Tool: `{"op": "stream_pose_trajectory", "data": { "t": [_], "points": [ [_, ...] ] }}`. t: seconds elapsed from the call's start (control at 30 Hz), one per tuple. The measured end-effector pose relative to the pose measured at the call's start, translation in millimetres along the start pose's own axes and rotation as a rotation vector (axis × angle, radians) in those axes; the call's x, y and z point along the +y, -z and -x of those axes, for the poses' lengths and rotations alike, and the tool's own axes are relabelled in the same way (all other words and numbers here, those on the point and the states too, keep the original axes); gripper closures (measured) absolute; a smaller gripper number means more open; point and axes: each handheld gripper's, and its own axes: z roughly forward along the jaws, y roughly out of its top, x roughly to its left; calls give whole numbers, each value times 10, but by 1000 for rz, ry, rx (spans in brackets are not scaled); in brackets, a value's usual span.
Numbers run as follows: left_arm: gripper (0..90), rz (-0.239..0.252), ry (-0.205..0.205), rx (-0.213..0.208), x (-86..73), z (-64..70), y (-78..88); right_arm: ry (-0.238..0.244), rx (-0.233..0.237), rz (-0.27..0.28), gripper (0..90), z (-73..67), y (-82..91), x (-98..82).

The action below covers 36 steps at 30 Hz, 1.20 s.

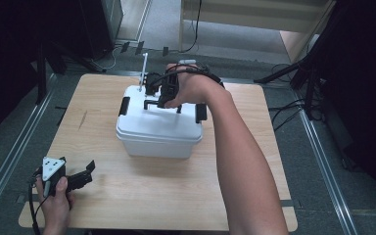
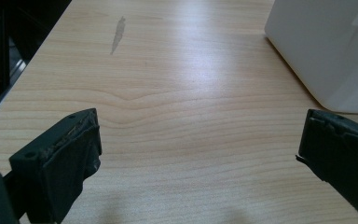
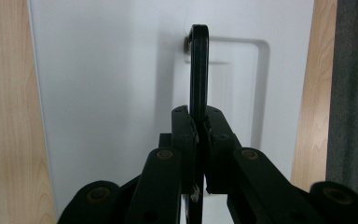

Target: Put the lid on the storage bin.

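Box (image 1: 159, 129), white with a lid, stands in the middle of the pale wooden table (image 1: 127, 205), which carries a small dark streak (image 1: 82, 120). Right gripper (image 1: 162, 100) is closed on the black handle (image 3: 198, 70) of the lid. Left gripper (image 1: 81, 176) rests at the near left corner, jaws wide apart, holding nothing. Grey floor (image 1: 254, 39) lies around the table.

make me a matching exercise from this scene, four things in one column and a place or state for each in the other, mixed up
Things:
1. left gripper
2. right gripper
3. white box
4. black handle

Places or states:
A. raised up off the lid, held between jaws
B. jaws wide apart over bare wood at the table's near left
C. standing mid-table with its lid on
D. jaws closed on something thin, above the box

Pairs: 1-B, 2-D, 3-C, 4-A
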Motion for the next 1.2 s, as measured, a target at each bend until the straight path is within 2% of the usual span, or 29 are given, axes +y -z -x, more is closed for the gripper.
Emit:
{"op": "stream_pose_trajectory", "data": {
  "t": [0.17,0.27,0.4,0.7,0.87,1.2],
  "points": [
    [0,-2,-1,1,1,2,-2,5,5,-2,853,20,-57,13],
    [0,-1,-5,1,0,5,-3,7,8,-20,853,16,-120,31],
    [0,-2,-5,1,1,5,-6,11,11,-11,853,21,-146,59],
    [0,-4,-3,-2,2,3,-5,-1,14,-28,853,23,-224,104],
    [0,-1,-3,-3,0,3,-5,12,13,-32,853,21,-259,117],
    [0,-2,-10,-5,-2,1,2,-1,9,-9,853,2,-298,101]
  ]
}}
